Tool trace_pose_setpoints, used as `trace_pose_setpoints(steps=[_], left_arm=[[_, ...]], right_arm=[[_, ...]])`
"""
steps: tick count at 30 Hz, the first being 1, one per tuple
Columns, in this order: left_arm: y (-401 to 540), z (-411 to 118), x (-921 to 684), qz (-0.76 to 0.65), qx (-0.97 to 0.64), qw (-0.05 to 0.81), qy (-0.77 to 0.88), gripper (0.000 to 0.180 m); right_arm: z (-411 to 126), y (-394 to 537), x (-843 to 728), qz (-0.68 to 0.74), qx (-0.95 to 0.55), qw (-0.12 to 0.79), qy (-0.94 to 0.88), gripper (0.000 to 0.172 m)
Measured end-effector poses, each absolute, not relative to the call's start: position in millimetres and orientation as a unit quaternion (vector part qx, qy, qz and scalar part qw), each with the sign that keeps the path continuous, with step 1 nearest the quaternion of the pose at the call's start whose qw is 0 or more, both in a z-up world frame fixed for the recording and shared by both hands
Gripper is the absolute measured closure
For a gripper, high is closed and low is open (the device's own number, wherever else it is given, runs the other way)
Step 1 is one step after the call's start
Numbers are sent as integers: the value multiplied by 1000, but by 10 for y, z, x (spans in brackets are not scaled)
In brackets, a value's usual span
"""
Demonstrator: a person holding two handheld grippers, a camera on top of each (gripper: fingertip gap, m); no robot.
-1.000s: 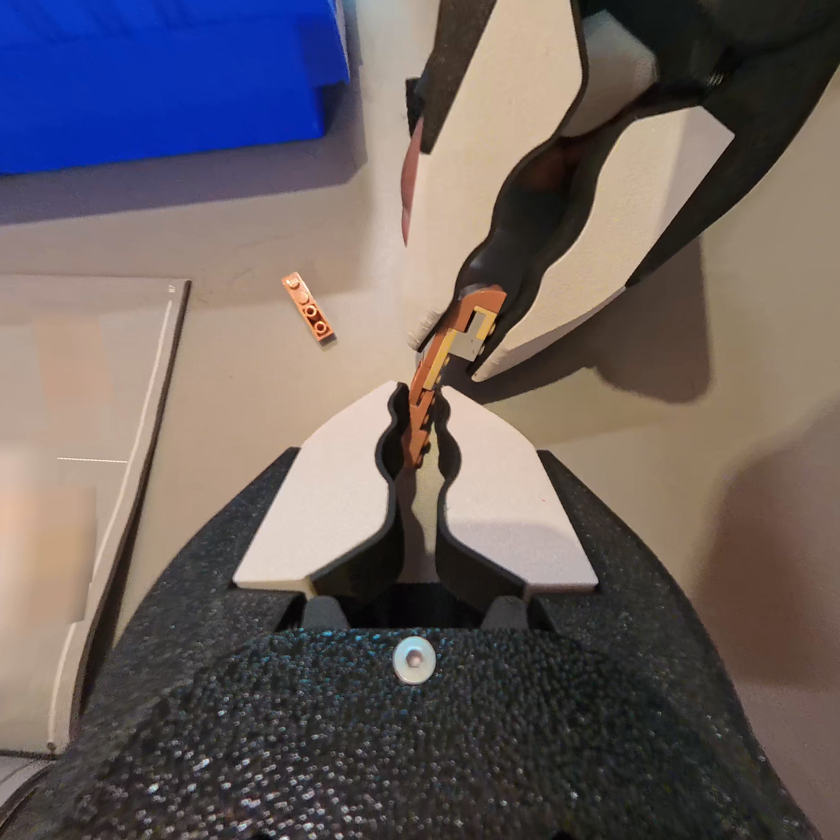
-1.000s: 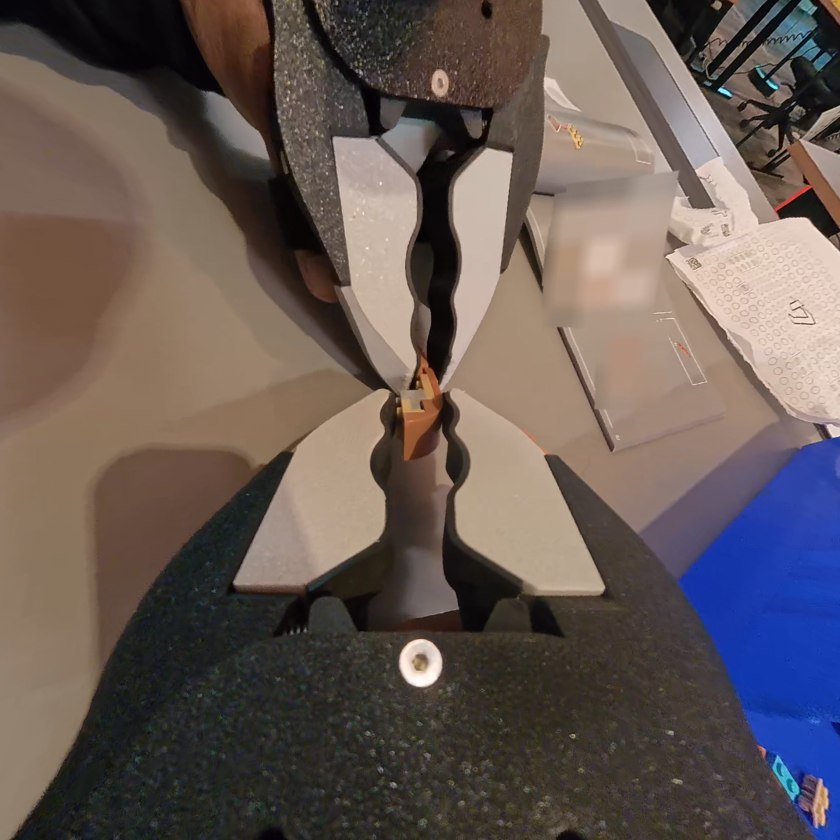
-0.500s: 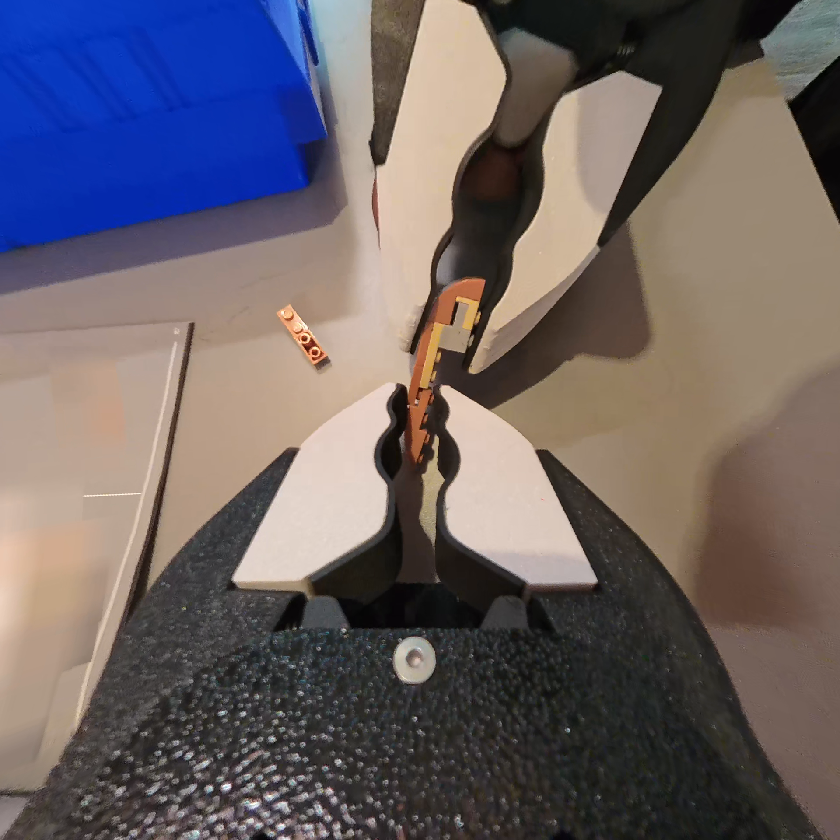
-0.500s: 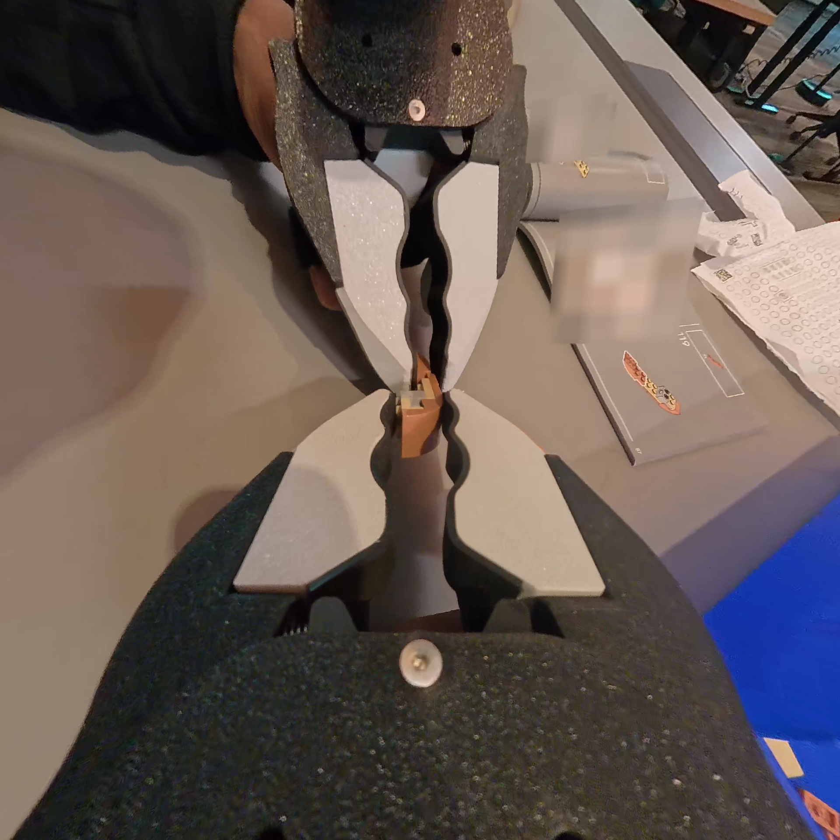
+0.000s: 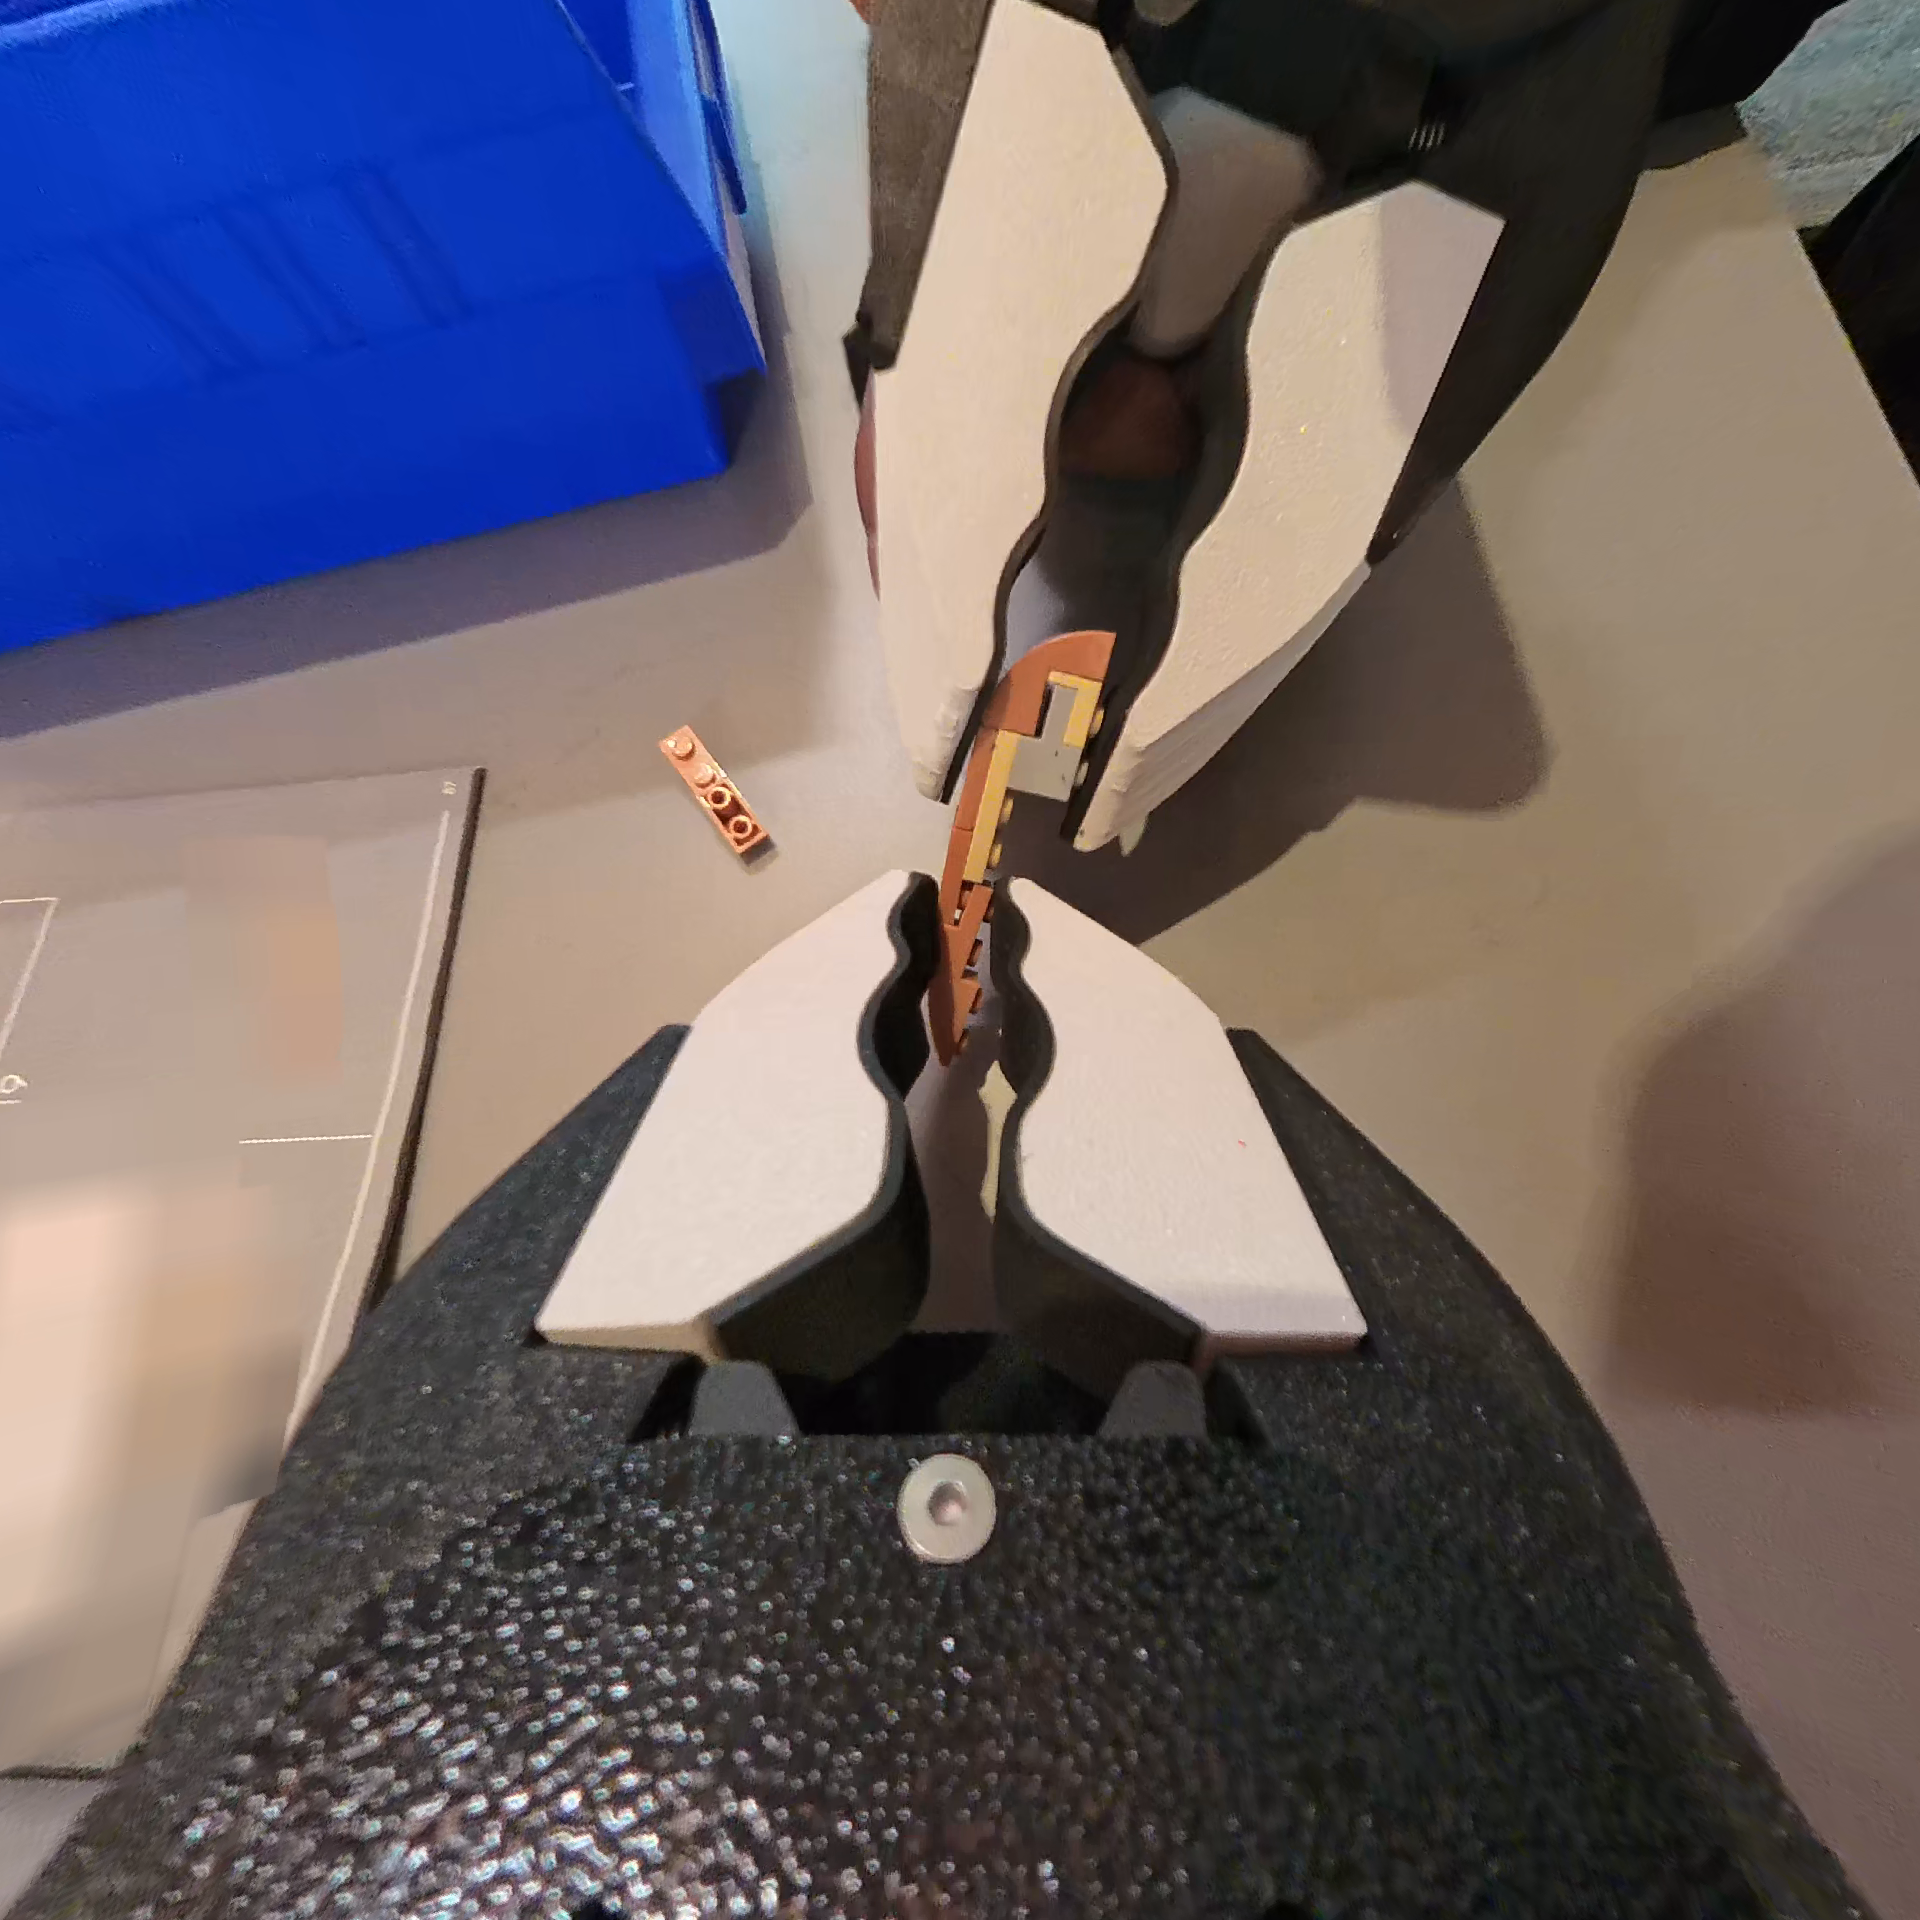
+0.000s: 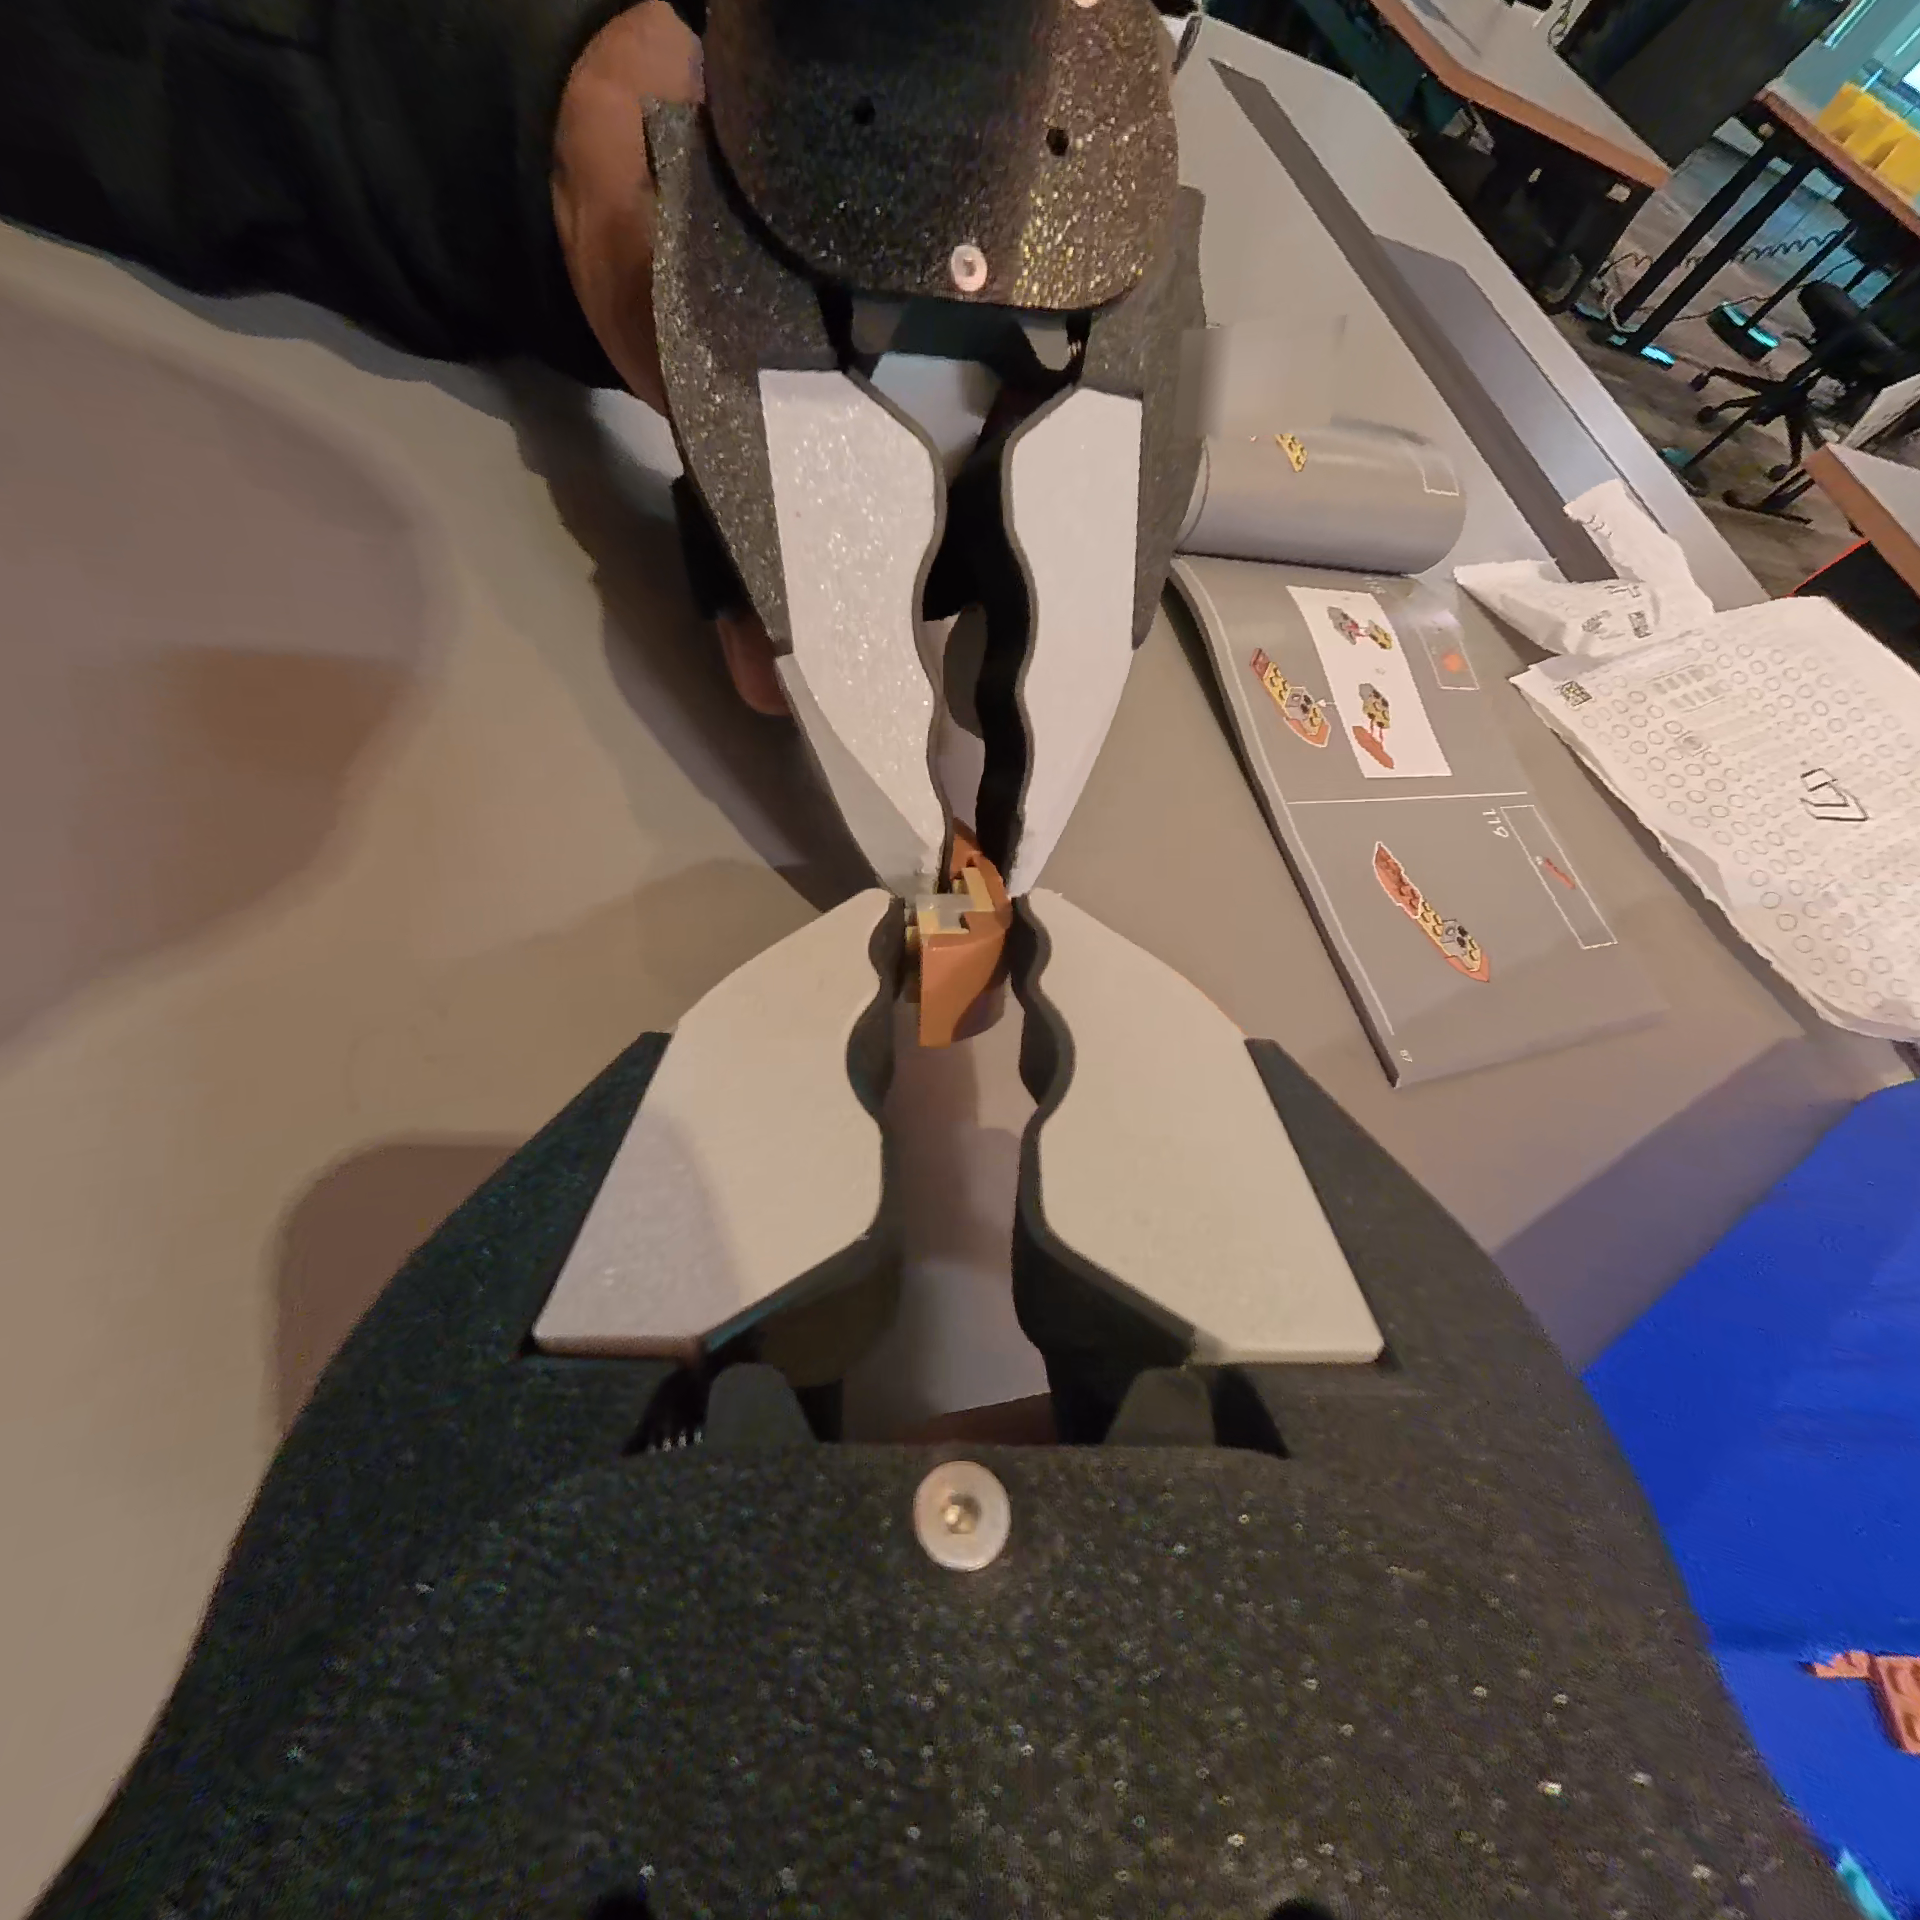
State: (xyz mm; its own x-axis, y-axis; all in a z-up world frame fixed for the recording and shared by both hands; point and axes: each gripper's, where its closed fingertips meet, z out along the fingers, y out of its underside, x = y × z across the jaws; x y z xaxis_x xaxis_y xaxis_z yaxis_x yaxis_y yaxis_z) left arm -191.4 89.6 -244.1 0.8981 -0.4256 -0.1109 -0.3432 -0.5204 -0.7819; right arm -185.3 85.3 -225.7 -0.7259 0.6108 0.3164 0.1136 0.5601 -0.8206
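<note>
A small brick model of brown, tan and grey pieces (image 5: 992, 800) hangs above the grey table between my two grippers. My left gripper (image 5: 956, 894) is shut on its pointed brown end. My right gripper (image 5: 1018, 805) comes in from above in the left wrist view and is shut on the other end, where the grey piece sits. In the right wrist view my right gripper (image 6: 956, 914) clamps the rounded brown end of the model (image 6: 961, 987), and the left gripper (image 6: 971, 873) meets it tip to tip from the far side, held by a hand (image 6: 613, 208).
A loose brown plate (image 5: 717, 795) lies on the table left of the grippers. A blue bin (image 5: 343, 291) stands at the far left and also shows in the right wrist view (image 6: 1766, 1351). An open grey instruction booklet (image 6: 1455, 831) and white paper sheets (image 6: 1766, 790) lie beside it. The grippers are tip to tip, or close to it.
Both grippers keep their grip on the model. The pair has shifted over the table together, and the right gripper now stands steeper over the model in the left wrist view.
</note>
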Motion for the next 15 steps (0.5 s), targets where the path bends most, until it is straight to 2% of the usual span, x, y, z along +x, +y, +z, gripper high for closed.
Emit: trace_pose_setpoints(steps=[7, 15], left_arm=[[898, -2426, -1878, -53, -864, 443, 233, 171], [887, -2405, -1830, -61, -862, 441, 243, 171]], right_arm=[[-2248, 910, -1903, 396, -212, 328, -831, 149], [-2264, 888, -1885, 397, -205, 321, -835, 149]])
